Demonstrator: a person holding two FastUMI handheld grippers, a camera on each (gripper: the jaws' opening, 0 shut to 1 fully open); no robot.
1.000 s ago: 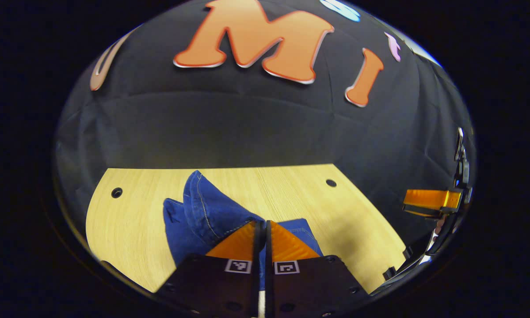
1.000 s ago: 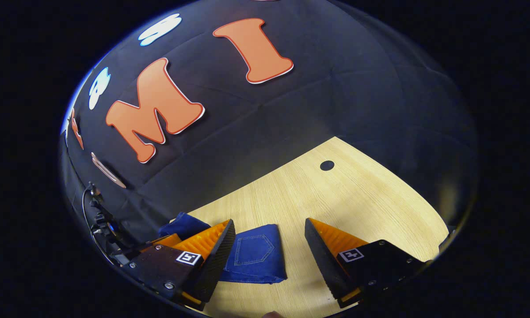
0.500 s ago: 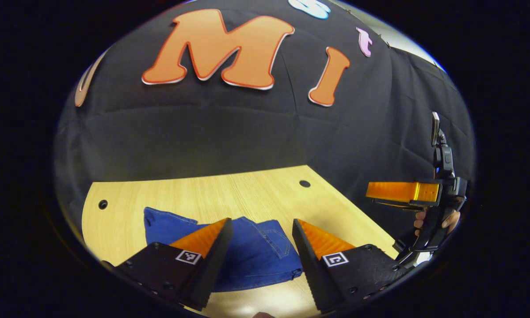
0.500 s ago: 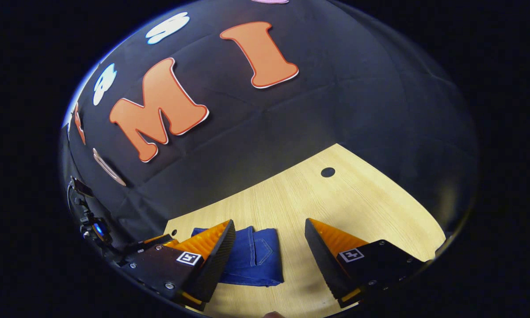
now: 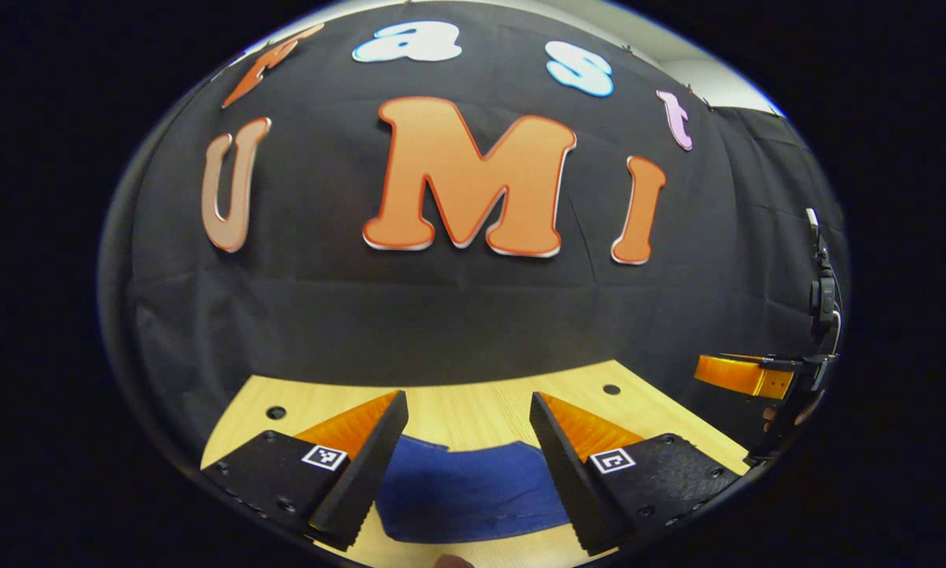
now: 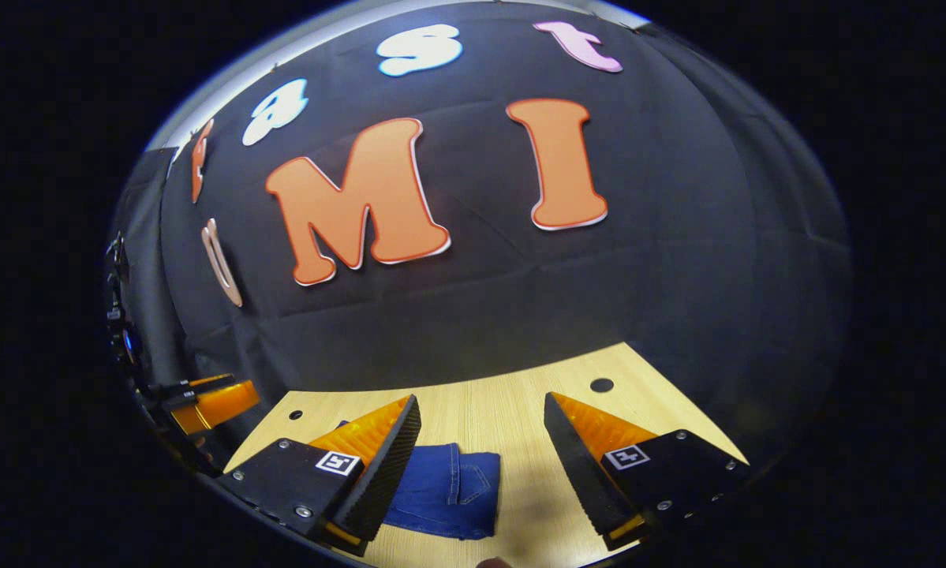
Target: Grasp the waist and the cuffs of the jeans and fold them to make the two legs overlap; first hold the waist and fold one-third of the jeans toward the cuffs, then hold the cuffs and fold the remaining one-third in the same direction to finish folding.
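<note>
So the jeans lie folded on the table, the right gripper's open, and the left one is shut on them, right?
Not quite: the left gripper is open too, its fingers spread above the jeans, as the left gripper view shows. The jeans do lie folded on the table, and the right gripper is open.

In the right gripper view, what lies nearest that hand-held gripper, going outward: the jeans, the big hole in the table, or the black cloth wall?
1. Jeans, just ahead, toward the left finger.
2. Table hole, farther, right side.
3. Cloth wall, behind the table.
</note>
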